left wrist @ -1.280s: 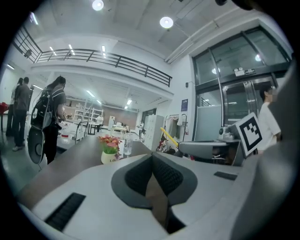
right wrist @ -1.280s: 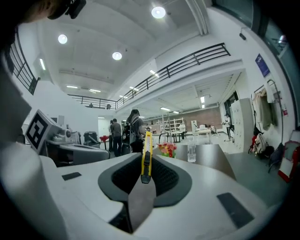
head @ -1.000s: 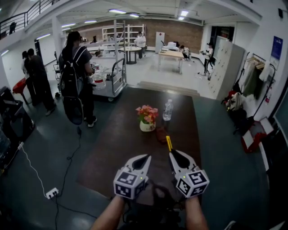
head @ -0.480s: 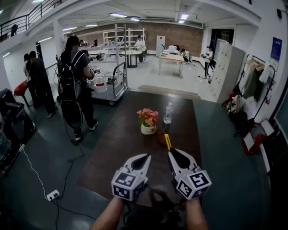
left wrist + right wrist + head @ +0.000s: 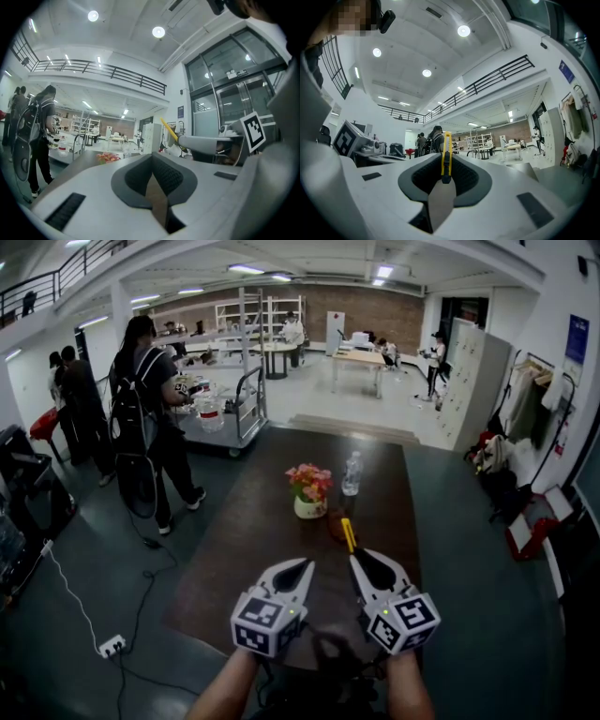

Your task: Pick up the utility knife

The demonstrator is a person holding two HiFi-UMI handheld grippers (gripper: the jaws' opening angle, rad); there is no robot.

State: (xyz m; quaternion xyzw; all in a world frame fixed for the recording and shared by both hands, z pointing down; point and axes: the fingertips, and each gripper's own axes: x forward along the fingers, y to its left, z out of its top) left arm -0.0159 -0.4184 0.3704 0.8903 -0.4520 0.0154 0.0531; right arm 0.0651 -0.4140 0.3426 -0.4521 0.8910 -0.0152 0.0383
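My right gripper [image 5: 360, 561] is shut on the yellow utility knife [image 5: 349, 535], held level above the dark table [image 5: 253, 531]. The knife sticks forward out of the jaws, its yellow body [image 5: 446, 154] standing on edge between the ribbed pads in the right gripper view. My left gripper [image 5: 302, 570] hovers beside it at the same height, shut with nothing between its pads [image 5: 154, 180]. From the left gripper view the knife [image 5: 168, 130] and the right gripper's body [image 5: 211, 143] show to the right.
On the table stand a white pot of pink flowers [image 5: 308, 488] and a clear water bottle [image 5: 351, 472], with a dark red-brown object [image 5: 335, 524] just beyond the knife tip. A person with a backpack [image 5: 141, 418] stands at the left by a trolley [image 5: 225, 399]. A cable and power strip [image 5: 111, 645] lie on the floor.
The right gripper with the knife has risen slightly. The person with the backpack has stepped further left. The left gripper has kept still.
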